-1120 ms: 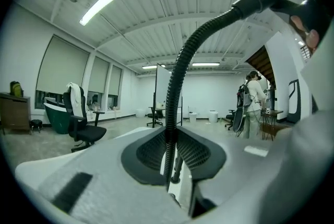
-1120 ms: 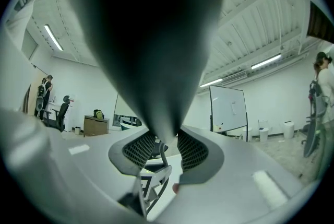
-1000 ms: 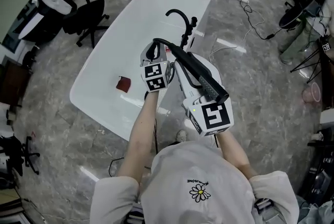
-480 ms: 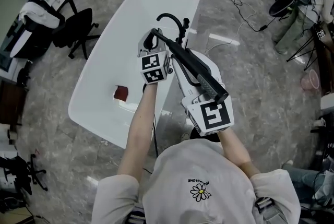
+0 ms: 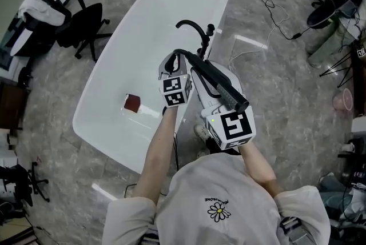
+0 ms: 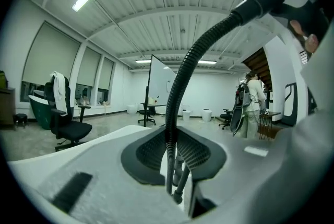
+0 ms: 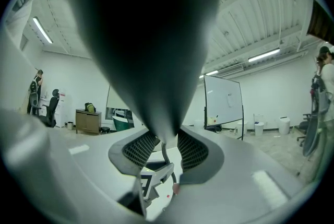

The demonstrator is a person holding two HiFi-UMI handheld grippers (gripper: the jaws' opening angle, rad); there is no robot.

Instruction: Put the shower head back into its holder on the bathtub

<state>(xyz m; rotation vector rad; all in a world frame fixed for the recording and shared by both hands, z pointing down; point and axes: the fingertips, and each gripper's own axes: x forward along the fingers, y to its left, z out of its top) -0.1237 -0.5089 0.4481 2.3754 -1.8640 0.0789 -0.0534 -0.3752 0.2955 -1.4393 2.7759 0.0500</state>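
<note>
A long black shower head (image 5: 220,85) lies slantwise over the white bathtub's (image 5: 143,38) right rim. My right gripper (image 5: 201,77) is shut on its handle, which fills the right gripper view as a dark mass (image 7: 146,35) wedged between the pads of that gripper (image 7: 162,147). My left gripper (image 5: 171,60) is just to its left, shut on the black ribbed hose (image 6: 180,87), which rises from between the pads of this gripper (image 6: 172,152). The black curved faucet (image 5: 191,25) and a black fitting (image 5: 209,29) stand on the rim beyond both grippers.
A small red object (image 5: 133,103) lies in the tub. Black office chairs (image 5: 80,24), stands and cables (image 5: 274,15) sit on the marble floor around the tub. A person (image 6: 250,103) stands far off beside a whiteboard (image 6: 159,82).
Both grippers, still holding the shower head and hose, have shifted together, first toward the faucet, then back and lower in the view. Both grips look the same.
</note>
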